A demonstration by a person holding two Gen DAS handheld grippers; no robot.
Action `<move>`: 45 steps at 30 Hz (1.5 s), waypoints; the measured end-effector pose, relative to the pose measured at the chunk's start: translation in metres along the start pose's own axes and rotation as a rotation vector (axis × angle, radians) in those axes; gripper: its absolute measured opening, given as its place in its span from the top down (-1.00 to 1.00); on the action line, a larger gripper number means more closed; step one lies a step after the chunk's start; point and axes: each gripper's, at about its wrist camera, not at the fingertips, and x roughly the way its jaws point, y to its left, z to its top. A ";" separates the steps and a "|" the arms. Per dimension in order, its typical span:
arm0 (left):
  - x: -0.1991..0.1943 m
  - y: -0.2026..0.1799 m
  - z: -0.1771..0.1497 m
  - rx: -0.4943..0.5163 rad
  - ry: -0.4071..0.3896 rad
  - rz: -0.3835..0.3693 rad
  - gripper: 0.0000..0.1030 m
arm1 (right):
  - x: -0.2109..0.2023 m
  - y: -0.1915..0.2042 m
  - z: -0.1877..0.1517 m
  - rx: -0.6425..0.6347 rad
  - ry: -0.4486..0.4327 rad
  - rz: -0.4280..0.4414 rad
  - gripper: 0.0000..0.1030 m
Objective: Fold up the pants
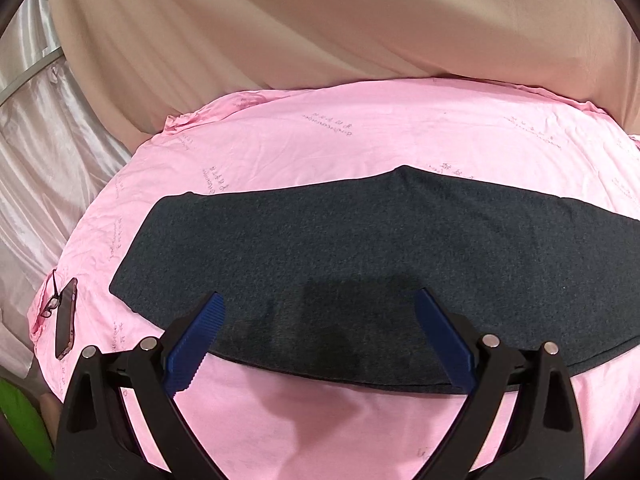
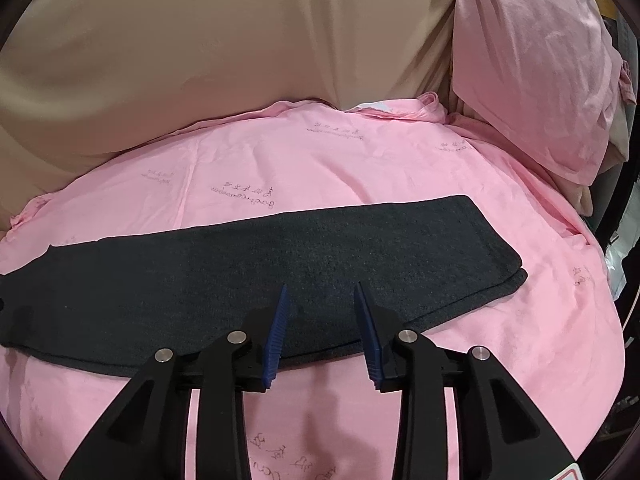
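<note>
Both cameras ride on the handheld grippers and look forward and steeply down along their blue fingers [image 1: 212, 320] at the pink sheet [image 1: 320, 128] from close above. The left one takes in the bed's left side, the right one its right side by the pillow [image 2: 532, 60]. They share the dark pants [image 2: 280, 248] and the beige curtain [image 2: 200, 40] behind.
</note>
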 end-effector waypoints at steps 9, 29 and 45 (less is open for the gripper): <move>0.003 -0.014 0.000 0.006 0.013 -0.001 -0.84 | 0.002 -0.046 -0.002 0.070 -0.006 -0.079 0.09; 0.013 -0.056 -0.003 0.032 0.033 -0.012 -0.91 | 0.062 -0.171 0.008 0.267 0.126 -0.147 -0.02; 0.021 -0.067 -0.005 0.059 0.052 -0.019 -0.91 | 0.068 -0.155 0.013 0.248 0.136 -0.119 0.19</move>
